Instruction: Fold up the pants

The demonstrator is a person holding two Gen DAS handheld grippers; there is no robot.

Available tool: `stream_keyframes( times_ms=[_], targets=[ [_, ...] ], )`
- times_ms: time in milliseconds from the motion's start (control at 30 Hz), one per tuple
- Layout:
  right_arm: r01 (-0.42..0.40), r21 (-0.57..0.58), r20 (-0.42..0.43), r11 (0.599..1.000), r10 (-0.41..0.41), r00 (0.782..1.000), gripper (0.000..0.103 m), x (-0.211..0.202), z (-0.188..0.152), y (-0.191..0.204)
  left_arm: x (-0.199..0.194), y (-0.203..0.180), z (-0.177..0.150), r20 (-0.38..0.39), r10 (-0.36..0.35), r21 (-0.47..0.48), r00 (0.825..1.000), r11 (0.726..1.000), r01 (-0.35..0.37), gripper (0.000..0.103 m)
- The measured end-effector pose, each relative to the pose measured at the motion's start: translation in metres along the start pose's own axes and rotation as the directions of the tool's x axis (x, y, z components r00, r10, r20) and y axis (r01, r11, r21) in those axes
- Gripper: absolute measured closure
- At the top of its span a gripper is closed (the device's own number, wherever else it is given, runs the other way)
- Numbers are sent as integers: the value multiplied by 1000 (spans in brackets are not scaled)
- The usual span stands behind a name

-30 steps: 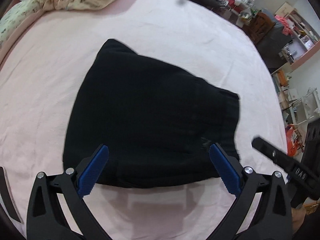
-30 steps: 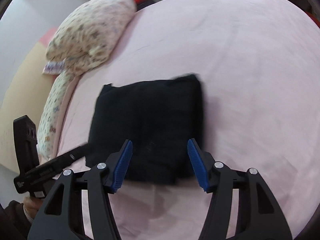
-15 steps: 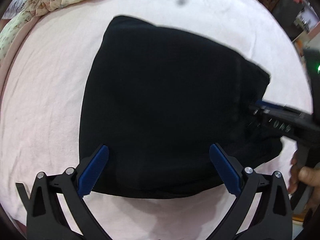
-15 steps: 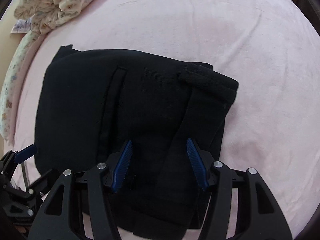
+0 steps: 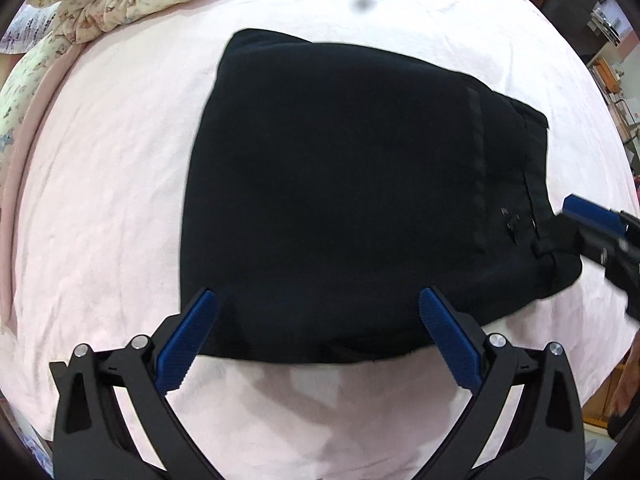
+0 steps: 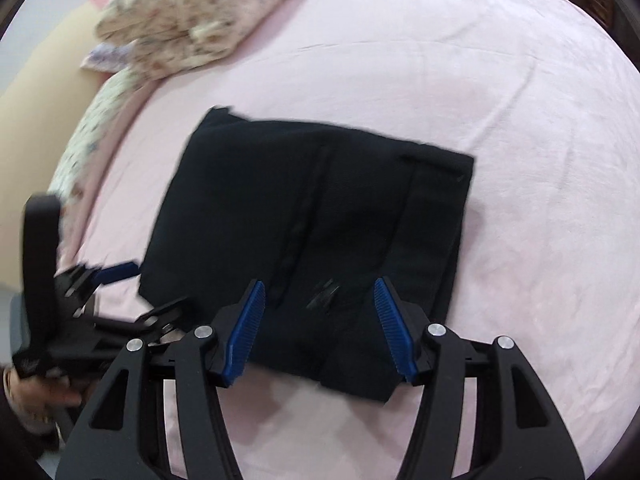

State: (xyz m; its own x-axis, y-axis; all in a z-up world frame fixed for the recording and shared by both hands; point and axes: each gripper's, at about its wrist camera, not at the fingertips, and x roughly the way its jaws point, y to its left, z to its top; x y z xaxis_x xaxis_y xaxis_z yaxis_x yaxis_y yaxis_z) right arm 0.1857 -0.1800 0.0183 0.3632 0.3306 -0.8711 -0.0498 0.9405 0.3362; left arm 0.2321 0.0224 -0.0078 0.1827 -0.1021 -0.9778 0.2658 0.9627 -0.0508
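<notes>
Black pants lie folded into a squat block on the pink bed sheet. My left gripper hangs over the block's near edge, pointing steeply down, its blue pads wide apart and holding nothing. In the right wrist view the pants show a pocket seam and a waistband on the right. My right gripper stands open above the near edge, with cloth below the gap and no pad pressing on it. The left gripper sits at the pants' near left corner. The right gripper is blurred at the waistband edge.
A crumpled floral quilt and a floral pillow lie at the head of the bed. Shelves and furniture stand beyond the far right edge. A hand holds the left gripper's handle.
Both grippers dropped toward the pants, which now fill more of the left view. The right gripper went in close over the cloth, then drew back and rolled; both stayed open.
</notes>
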Motion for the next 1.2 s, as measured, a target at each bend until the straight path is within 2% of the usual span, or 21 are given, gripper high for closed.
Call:
stream_keyframes(
  times_ms=[167,233,333,400,467,533,567,633,733,833,933,1033,1100,1133,1200],
  targets=[
    [45,4,-88,999,-44,995,44,30,-11,-9,20,-13,-14,-56,34,51,998,998,-31,2],
    [42,7,-87,999,-41,995,44,38,-10,-13,29,-15,-14,-85,36,57,996,998,-31,2],
    [44,-18,-97,999,-46,994,43,36,-7,-11,35,-9,-15,-108,1,30,994,1000,3,2],
    [-8,20,-58,1000,9,998,43,19,2,-14,27,-5,-13,-111,-25,13,993,1000,26,2],
    [-46,69,53,997,42,998,43,-6,15,-23,2,2,-5,-33,-94,-15,995,996,93,2],
    [-50,100,112,994,39,993,43,-18,29,-37,-17,8,4,55,-139,-21,989,990,140,2],
    [-50,110,117,993,37,992,43,-18,35,-41,-22,11,13,84,-173,-26,981,984,176,2],
    [-35,109,111,993,23,994,43,-10,51,-44,-19,15,28,87,-200,-37,976,978,204,2],
    [-5,60,87,998,0,996,43,8,72,-41,2,18,52,50,-229,-63,972,971,232,2],
    [60,67,-48,996,-57,997,44,46,77,-47,36,18,60,-45,-218,-88,975,973,214,2],
    [67,78,-75,995,-61,995,43,67,83,-51,57,8,66,-112,-162,-66,980,986,156,2],
    [43,78,-94,996,-35,995,41,60,86,-52,59,6,66,-137,-146,-98,980,986,133,2],
    [-37,109,-55,993,43,998,41,39,82,-59,51,7,62,-134,-160,-100,978,984,147,2],
    [-98,141,-9,985,100,995,41,21,78,-67,40,7,56,-116,-171,-81,978,983,163,2],
    [-143,190,39,971,138,990,35,0,69,-84,19,8,44,-59,-185,-27,981,983,183,2]
  ],
)
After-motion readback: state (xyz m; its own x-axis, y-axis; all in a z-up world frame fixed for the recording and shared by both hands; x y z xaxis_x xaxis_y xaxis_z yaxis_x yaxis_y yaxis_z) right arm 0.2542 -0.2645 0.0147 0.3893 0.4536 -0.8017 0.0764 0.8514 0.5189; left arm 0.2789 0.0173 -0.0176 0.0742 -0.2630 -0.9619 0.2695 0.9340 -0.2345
